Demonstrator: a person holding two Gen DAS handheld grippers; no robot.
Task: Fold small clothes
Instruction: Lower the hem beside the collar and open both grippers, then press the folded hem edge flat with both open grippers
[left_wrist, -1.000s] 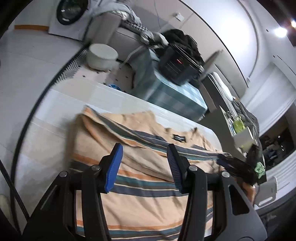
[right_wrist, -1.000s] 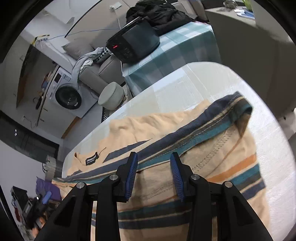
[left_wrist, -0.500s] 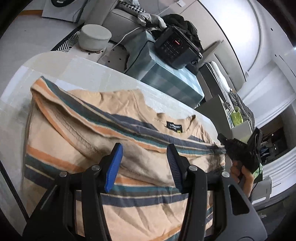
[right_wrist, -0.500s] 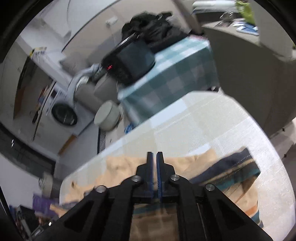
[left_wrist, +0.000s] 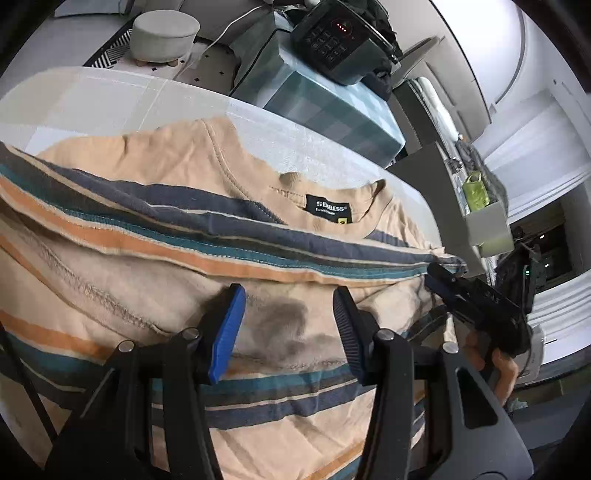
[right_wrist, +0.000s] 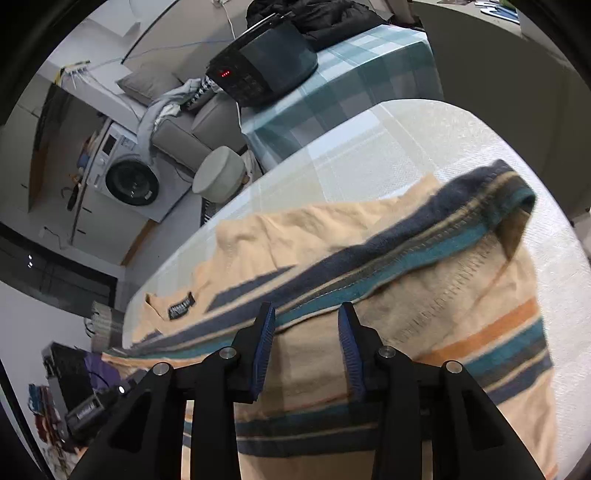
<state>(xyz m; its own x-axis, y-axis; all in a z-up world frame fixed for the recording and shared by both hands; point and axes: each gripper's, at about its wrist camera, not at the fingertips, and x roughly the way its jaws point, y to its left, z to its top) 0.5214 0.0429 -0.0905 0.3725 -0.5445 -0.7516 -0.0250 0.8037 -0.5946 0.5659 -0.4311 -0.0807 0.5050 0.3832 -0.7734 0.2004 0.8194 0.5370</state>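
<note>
1. The striped shirt (left_wrist: 184, 266) lies across the white table (left_wrist: 110, 96), hem folded up toward the collar label (left_wrist: 327, 209).
2. The right tongs (right_wrist: 306, 350), pinched shut half a second ago, are opening again, nothing between them; the hem looks released.
3. The left tongs (left_wrist: 284, 332), half open and empty, have dropped closer over the shirt's middle, lower centre of frame.
4. A second fold probably comes next.

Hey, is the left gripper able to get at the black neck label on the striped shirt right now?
Probably yes. The left gripper hangs open over the striped shirt, and the neck label lies exposed ahead of its jaws. Only the folded striped hem crosses between them, lying low; the right gripper is off to the side.
</note>
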